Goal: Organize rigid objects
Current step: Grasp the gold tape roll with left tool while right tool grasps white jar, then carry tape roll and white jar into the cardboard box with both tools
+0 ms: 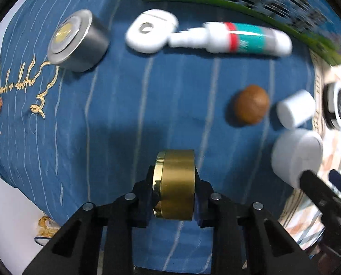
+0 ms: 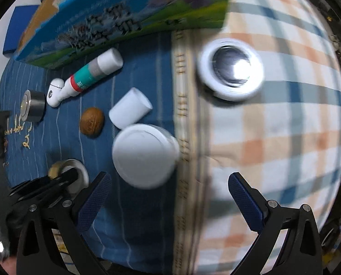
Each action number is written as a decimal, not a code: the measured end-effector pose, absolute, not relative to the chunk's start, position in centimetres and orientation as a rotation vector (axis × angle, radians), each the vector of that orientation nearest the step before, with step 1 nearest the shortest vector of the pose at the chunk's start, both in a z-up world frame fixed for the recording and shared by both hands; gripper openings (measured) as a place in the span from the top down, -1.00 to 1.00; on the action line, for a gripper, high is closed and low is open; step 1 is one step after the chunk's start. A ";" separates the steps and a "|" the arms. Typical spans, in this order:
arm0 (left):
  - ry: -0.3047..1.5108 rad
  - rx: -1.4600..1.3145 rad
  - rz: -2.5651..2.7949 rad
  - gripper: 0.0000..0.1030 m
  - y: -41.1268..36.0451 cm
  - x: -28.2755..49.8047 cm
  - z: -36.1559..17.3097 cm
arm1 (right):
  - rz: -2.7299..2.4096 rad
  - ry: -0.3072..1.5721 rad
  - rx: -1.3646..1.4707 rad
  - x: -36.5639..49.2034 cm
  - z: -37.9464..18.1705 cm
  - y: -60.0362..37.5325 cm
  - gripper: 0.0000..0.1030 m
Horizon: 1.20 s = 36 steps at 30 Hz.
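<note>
The left hand-held gripper [image 1: 173,197] is clamped across the flat faces of a gold tin [image 1: 175,184], held above the blue striped cloth [image 1: 124,105], likely for repositioning. The right hand-held gripper [image 2: 168,197] hangs apart near the white jar [image 2: 145,155], probably its target.

Both wrist cameras look steeply down from close above; left over the blue cloth [image 1: 124,105], right over the plaid cloth [image 2: 273,137], sharing the walnut [image 1: 250,104].
</note>
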<state>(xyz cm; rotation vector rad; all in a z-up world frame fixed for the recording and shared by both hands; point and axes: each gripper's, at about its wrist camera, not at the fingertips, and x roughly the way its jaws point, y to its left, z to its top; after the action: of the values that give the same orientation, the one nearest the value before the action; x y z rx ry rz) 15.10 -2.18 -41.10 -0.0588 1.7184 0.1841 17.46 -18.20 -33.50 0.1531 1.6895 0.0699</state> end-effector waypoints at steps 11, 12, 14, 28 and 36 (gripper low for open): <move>1.708 -0.013 0.103 0.54 -2.8 16.5 -41.0 | -0.043 1.757 0.096 17.8 -37.6 -15.5 -0.48; 1.703 -0.008 0.094 0.54 -2.6 16.5 -40.8 | -0.060 1.751 0.077 17.8 -37.5 -15.2 -0.38; 1.698 -0.009 0.074 0.54 -2.4 16.7 -40.6 | -0.077 1.745 0.073 17.7 -37.6 -14.9 -0.38; 1.618 0.004 -0.001 0.54 -1.7 16.7 -31.7 | -0.057 1.719 0.099 13.4 -34.1 -14.2 -0.36; 1.543 -0.033 -0.046 0.54 -2.3 16.5 -23.5 | 0.026 1.658 0.136 13.4 -29.0 -14.0 -0.36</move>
<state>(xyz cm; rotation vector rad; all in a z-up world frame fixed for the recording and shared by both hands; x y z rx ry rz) 16.46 -2.35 -23.53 -0.0329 1.5434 -0.0456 13.43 -14.05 -29.03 0.1358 1.6580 0.0255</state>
